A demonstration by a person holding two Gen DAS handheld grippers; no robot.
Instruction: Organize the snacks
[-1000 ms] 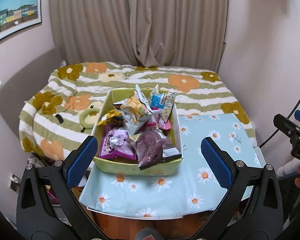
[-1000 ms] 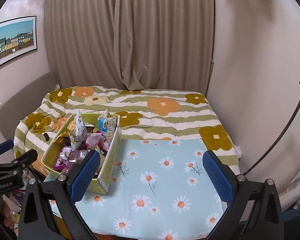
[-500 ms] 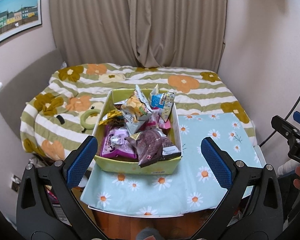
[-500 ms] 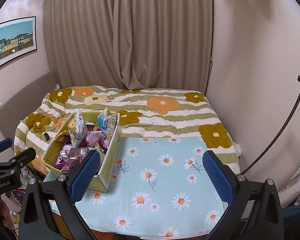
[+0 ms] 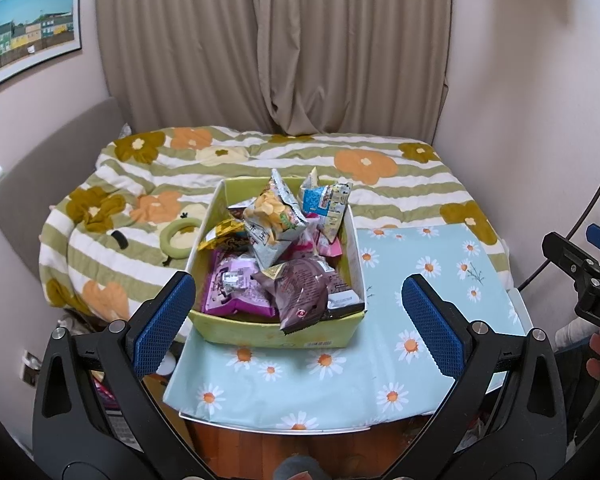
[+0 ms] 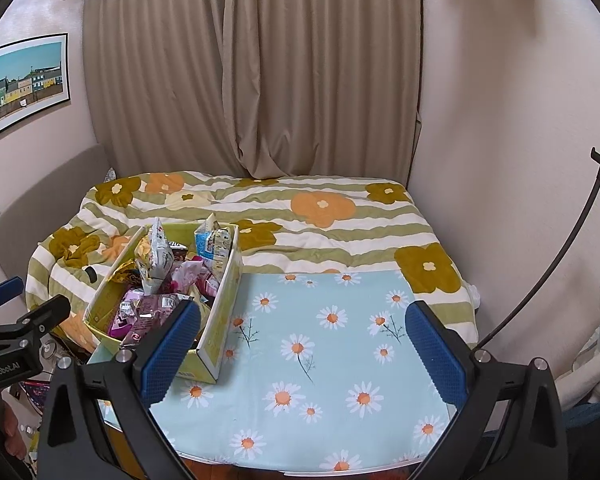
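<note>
A yellow-green cardboard box (image 5: pixel 276 334) stands on the left part of a small table with a light-blue daisy cloth (image 5: pixel 420 264). It is heaped with snack packets: a brown one (image 5: pixel 300 292) hanging over the front rim, a purple one (image 5: pixel 232 288), a chips bag (image 5: pixel 274 216) and a blue-white one (image 5: pixel 324 200). My left gripper (image 5: pixel 296 320) is open and empty, in front of the box. My right gripper (image 6: pixel 304 352) is open and empty over the bare cloth (image 6: pixel 340 340), right of the box (image 6: pixel 216 320).
A bed with a flower-striped quilt (image 5: pixel 260 160) lies behind the table. A green ring toy (image 5: pixel 178 236) lies on it left of the box. Walls stand close on the right, curtains at the back. A dark cable (image 6: pixel 560 256) runs at the right.
Both views have drifted slightly back and up, so the table sits a little lower in each. Nothing on the table has moved. Both grippers stay open.
</note>
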